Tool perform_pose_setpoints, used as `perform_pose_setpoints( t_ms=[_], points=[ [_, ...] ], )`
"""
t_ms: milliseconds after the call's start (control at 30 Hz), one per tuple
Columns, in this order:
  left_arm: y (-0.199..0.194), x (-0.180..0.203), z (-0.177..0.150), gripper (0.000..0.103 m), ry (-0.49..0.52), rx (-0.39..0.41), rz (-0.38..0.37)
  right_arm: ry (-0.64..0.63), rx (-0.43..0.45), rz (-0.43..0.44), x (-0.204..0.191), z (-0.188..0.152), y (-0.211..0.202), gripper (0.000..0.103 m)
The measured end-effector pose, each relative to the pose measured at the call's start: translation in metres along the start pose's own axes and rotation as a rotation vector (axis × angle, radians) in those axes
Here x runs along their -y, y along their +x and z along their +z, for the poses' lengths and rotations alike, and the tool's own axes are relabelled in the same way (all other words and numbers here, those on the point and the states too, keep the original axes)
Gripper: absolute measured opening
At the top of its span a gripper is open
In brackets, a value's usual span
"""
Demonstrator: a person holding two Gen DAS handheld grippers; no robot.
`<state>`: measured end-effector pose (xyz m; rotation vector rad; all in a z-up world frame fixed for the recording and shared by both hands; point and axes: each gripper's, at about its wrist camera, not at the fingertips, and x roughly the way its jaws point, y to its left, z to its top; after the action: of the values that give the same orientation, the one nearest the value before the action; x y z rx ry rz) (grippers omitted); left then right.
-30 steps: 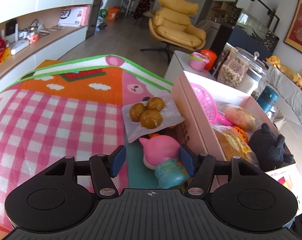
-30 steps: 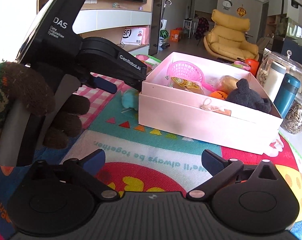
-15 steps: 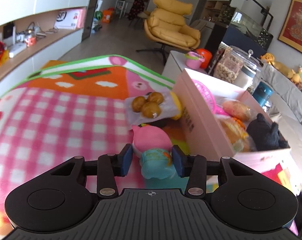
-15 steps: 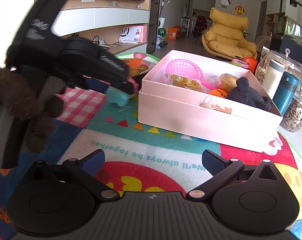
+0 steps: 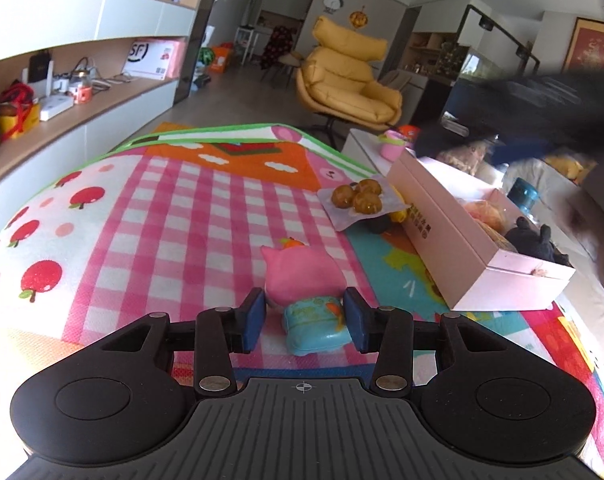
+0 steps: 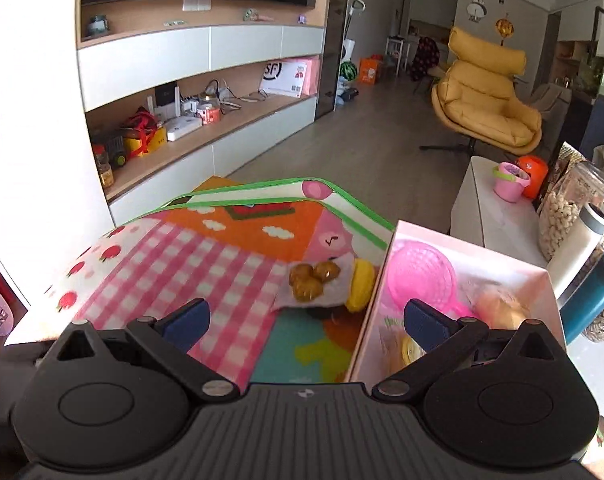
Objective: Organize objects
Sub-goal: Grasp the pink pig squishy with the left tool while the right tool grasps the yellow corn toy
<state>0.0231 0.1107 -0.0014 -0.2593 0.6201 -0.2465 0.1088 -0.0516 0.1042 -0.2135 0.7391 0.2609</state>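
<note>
Risk first: the left gripper (image 5: pixel 305 320) pinches the pink-and-blue toy (image 5: pixel 306 292) only at its blue lower end, with the rounded pink body projecting forward beyond the fingers (image 5: pixel 255 318). Such a rearward hold on a smooth, curved shape could let the toy pivot or squirt out in transit, and it would likely land on the play mat (image 5: pixel 173 216) short of the pink box (image 5: pixel 502 280). The toy sits between both pads, pressed on either side, over the checked part of the mat, well left of the box. The right gripper (image 6: pixel 306 318) has its fingers spread wide and empty, poised above the box's near edge and the packet of brown balls (image 6: pixel 312 278).
</note>
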Motion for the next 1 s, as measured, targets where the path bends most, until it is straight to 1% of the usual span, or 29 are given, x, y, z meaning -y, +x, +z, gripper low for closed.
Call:
perform_pose_setpoints(
  t_ms=[67, 100, 167, 200, 233, 267, 333, 400, 467, 567, 633, 700, 833, 900, 1000],
  points=[
    [-0.002, -0.003, -0.001, 0.047, -0.015, 0.007, -0.015, 0.001, -0.042, -0.054, -0.004, 0.025, 0.033, 0.101],
    [-0.002, -0.005, -0.001, 0.047, -0.026, 0.008, -0.023, -0.006, -0.059, -0.076, -0.007, 0.034, 0.048, 0.097],
    [-0.001, -0.010, -0.001, 0.047, -0.057, 0.006, -0.043, -0.011, -0.125, -0.106, -0.010, 0.051, 0.089, 0.072],
    [0.000, -0.012, -0.001, 0.047, -0.067, 0.006, -0.049, -0.001, -0.158, -0.113, -0.010, 0.057, 0.106, 0.066],
    [0.000, -0.012, -0.001, 0.047, -0.074, 0.006, -0.054, 0.012, -0.205, -0.122, -0.008, 0.062, 0.127, 0.054],
    [0.000, -0.013, -0.001, 0.047, -0.078, 0.006, -0.057, 0.022, -0.243, -0.136, -0.004, 0.066, 0.144, 0.046],
    [0.000, -0.013, 0.000, 0.047, -0.081, 0.007, -0.060, 0.025, -0.307, -0.182, 0.004, 0.070, 0.175, 0.042],
    [-0.001, -0.013, 0.000, 0.047, -0.086, 0.007, -0.064, -0.003, -0.348, -0.231, 0.008, 0.067, 0.193, 0.039],
    [-0.001, -0.014, 0.000, 0.047, -0.090, 0.005, -0.068, -0.052, -0.340, -0.233, 0.005, 0.064, 0.194, 0.039],
    [-0.002, -0.016, -0.001, 0.047, -0.096, 0.005, -0.074, -0.086, -0.365, -0.225, 0.002, 0.061, 0.189, 0.039],
    [-0.002, -0.017, -0.001, 0.047, -0.100, 0.004, -0.076, -0.079, -0.393, -0.210, 0.004, 0.057, 0.181, 0.039],
    [-0.002, -0.019, -0.001, 0.047, -0.106, 0.004, -0.079, -0.089, -0.407, -0.193, 0.004, 0.051, 0.170, 0.036],
    [-0.001, -0.019, -0.001, 0.047, -0.109, 0.004, -0.080, -0.112, -0.439, -0.140, -0.010, 0.032, 0.143, 0.036],
    [-0.001, -0.021, 0.000, 0.047, -0.113, 0.004, -0.082, -0.140, -0.440, -0.106, -0.018, 0.022, 0.128, 0.036],
    [0.000, -0.023, 0.000, 0.046, -0.128, 0.003, -0.090, -0.149, -0.457, -0.018, -0.024, 0.001, 0.101, 0.036]
  ],
)
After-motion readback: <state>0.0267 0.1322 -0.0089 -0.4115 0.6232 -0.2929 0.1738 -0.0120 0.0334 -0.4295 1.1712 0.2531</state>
